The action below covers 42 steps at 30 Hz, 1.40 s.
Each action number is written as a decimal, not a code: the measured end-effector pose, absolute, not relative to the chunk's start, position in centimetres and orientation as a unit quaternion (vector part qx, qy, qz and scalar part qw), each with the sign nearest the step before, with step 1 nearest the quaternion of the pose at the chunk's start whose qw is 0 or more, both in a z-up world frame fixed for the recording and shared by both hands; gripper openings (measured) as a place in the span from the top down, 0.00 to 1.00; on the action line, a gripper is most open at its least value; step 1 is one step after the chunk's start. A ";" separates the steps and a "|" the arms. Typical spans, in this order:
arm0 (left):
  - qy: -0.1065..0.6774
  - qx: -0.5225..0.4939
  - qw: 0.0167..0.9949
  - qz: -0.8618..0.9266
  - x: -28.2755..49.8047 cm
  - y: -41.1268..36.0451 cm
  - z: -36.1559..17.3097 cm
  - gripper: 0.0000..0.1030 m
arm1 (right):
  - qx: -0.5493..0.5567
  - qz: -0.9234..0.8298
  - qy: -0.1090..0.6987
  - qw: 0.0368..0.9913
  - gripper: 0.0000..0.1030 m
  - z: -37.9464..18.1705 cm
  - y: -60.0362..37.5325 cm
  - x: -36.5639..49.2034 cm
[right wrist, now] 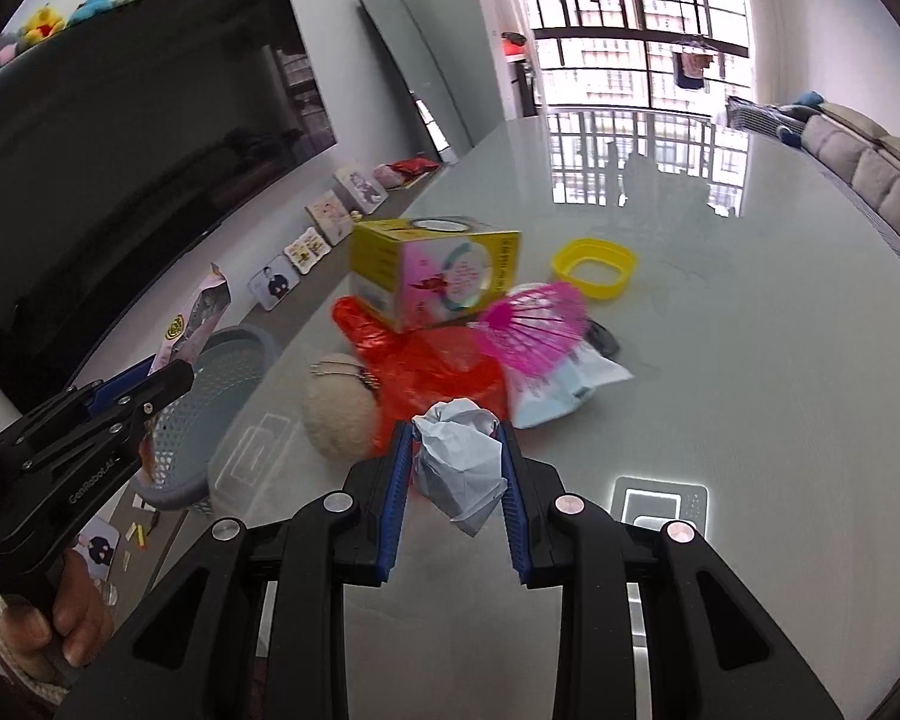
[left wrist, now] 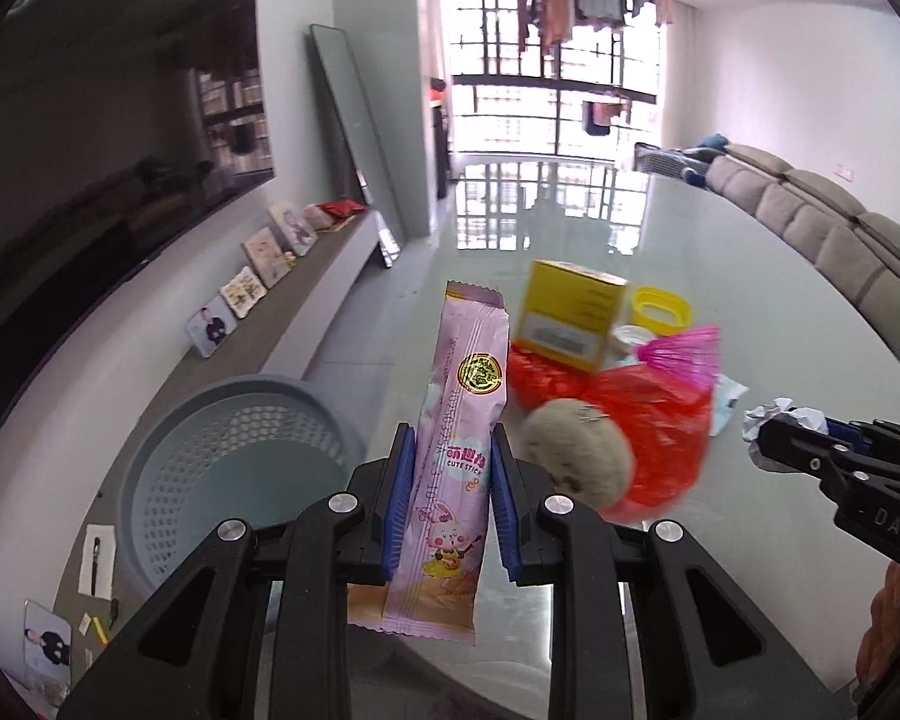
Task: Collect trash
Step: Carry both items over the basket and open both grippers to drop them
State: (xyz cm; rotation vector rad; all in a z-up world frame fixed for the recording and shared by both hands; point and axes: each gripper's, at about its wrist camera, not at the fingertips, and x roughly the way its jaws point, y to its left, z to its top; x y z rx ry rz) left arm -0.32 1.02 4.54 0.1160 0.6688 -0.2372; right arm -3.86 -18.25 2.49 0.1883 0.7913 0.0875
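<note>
Holding trash in both grippers, basket not yet fed. Left gripper [left wrist: 447,450] has its jaws clamped on a pink snack wrapper [left wrist: 453,450]; the wrapper's long axis runs straight along the fingers, top end sticking well past the tips, bottom end hanging back toward the camera. Right gripper [right wrist: 453,450] has its jaws clamped on a crumpled paper ball [right wrist: 462,462], wad bulging out past both pads.

Key relation: the grey mesh basket [left wrist: 240,468] sits off the left edge of the surface [right wrist: 750,420], lower than it, on the floor side. From the left wrist view it lies down and left of the wrapper, just beside the jaws. From the right wrist view it is further left, behind the left gripper. Left hand is nearer, so I judge it drops first; the right has to cross over or wait.

Basket contents: looks empty through the mesh, though part of the floor of it is hidden.

Left on the surface, in a loose pile: yellow box [right wrist: 432,276] resting on a red plastic bag [right wrist: 426,366], beige fluffy ball [right wrist: 339,414] touching the bag, pink paper parasol [right wrist: 534,324], a white pouch [right wrist: 558,390] under the parasol, yellow ring-shaped lid [right wrist: 594,267] apart from the pile.

Risk: wrapper is long and floppy, may catch the basket rim.
</note>
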 end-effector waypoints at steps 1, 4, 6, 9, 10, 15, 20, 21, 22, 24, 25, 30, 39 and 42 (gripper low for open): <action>0.330 0.052 0.937 -0.102 0.1 2.3 4.4 0.76 | 0.085 0.056 0.387 0.917 0.73 2.6 -17.1 -3.2; 0.342 0.034 0.937 -0.061 2.0 6.8 3.3 0.76 | 0.067 0.093 0.394 0.912 0.73 2.6 -13.6 -0.9; 0.350 0.025 0.936 -0.042 3.0 9.1 2.6 0.76 | 0.056 0.113 0.399 0.908 0.73 2.6 -11.3 0.9; 0.363 0.012 0.932 -0.018 4.1 12.1 1.4 0.76 | 0.043 0.147 0.405 0.902 0.73 2.6 -7.5 3.5; 0.367 0.008 0.930 -0.011 4.4 13.0 1.0 0.76 | 0.036 0.157 0.406 0.899 0.73 2.6 -6.2 4.3; 0.388 -0.010 0.922 0.015 6.4 17.0 -1.2 0.75 | 0.011 0.203 0.422 0.883 0.73 1.7 -0.2 7.9; 0.409 -0.024 0.912 0.037 8.2 19.8 -3.3 0.75 | -0.004 0.227 0.447 0.866 0.73 -0.2 4.3 11.2; 0.413 -0.026 0.910 0.040 8.4 20.1 -3.7 0.75 | -0.004 0.231 0.450 0.862 0.73 -0.6 5.0 11.8; 0.416 -0.029 0.908 0.042 8.6 20.5 -4.1 0.75 | -0.003 0.235 0.453 0.860 0.73 -1.0 5.6 12.2; 0.425 -0.032 0.904 0.044 9.0 20.9 -4.9 0.74 | -0.007 0.239 0.458 0.856 0.73 -1.8 6.7 13.0; 0.428 -0.033 0.902 0.045 9.3 20.9 -5.2 0.74 | -0.009 0.240 0.460 0.855 0.73 -2.2 6.9 13.1; 0.442 -0.040 0.895 0.043 9.9 21.3 -6.6 0.73 | -0.011 0.238 0.481 0.844 0.73 -4.5 7.3 14.5; 0.447 -0.041 0.892 0.048 10.1 21.2 -7.0 0.70 | -0.009 0.240 0.481 0.843 0.66 -5.7 6.9 14.2; 0.446 -0.042 0.892 0.052 10.0 21.2 -6.9 0.60 | -0.008 0.243 0.476 0.845 0.50 -5.5 6.8 14.1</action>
